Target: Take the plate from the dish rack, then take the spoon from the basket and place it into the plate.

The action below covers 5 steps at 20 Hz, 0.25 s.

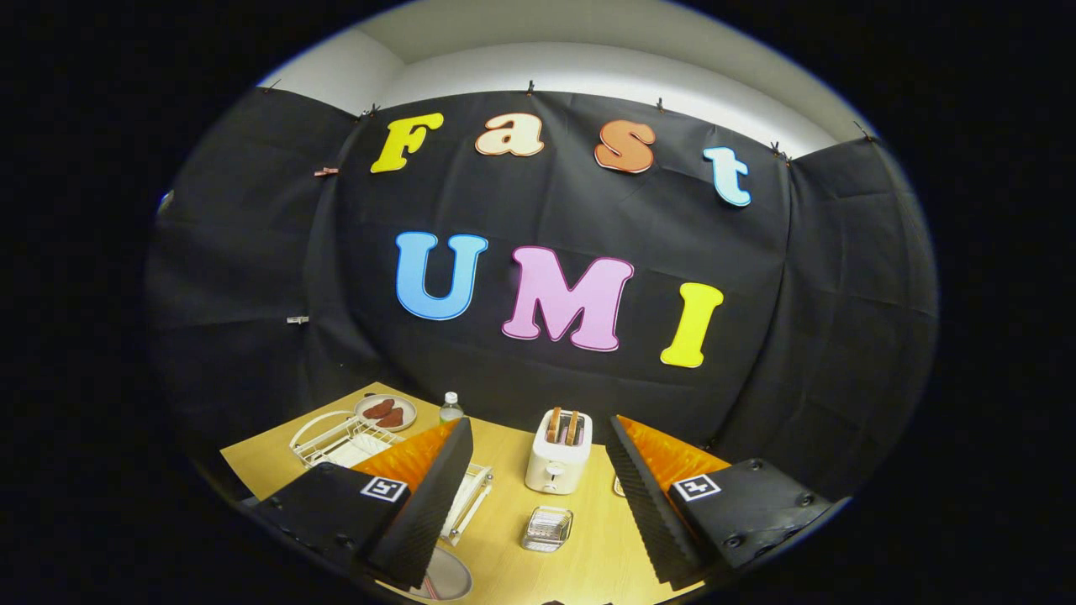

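**Jaws held apart above a crowded tabletop**

The gripper (538,496) hung over the wooden tabletop (588,555), its jaws wide apart and holding nothing. Between them stood a white toaster (558,454) with 2 slices in its slots, and nearer, a small clear basket (547,528) whose contents were hard to make out. The left finger (424,512) hid much of the white dish rack (345,439) and part of a grey plate (445,576). Beyond the rack sat a bottle (451,407) and a dish of reddish food (386,412).
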Motion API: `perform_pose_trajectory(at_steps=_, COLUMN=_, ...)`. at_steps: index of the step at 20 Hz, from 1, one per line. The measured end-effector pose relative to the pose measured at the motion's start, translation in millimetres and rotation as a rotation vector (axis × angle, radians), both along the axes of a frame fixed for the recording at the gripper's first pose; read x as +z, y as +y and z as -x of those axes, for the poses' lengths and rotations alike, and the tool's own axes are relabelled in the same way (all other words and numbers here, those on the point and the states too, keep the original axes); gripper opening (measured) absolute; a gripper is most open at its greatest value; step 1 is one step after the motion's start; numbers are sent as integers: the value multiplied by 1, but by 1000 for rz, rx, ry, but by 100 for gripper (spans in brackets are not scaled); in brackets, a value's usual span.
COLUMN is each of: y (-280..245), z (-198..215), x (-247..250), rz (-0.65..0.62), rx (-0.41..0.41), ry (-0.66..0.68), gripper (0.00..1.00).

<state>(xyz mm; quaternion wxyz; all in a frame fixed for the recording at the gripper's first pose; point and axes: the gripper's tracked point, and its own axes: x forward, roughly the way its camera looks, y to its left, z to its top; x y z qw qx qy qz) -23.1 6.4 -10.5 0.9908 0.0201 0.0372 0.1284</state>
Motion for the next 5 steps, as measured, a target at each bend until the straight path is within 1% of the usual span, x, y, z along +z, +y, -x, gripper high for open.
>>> perform_pose_trajectory(at_steps=5, y=-11, z=-5, x=5, rz=-13, rx=10, ry=1, gripper=98)
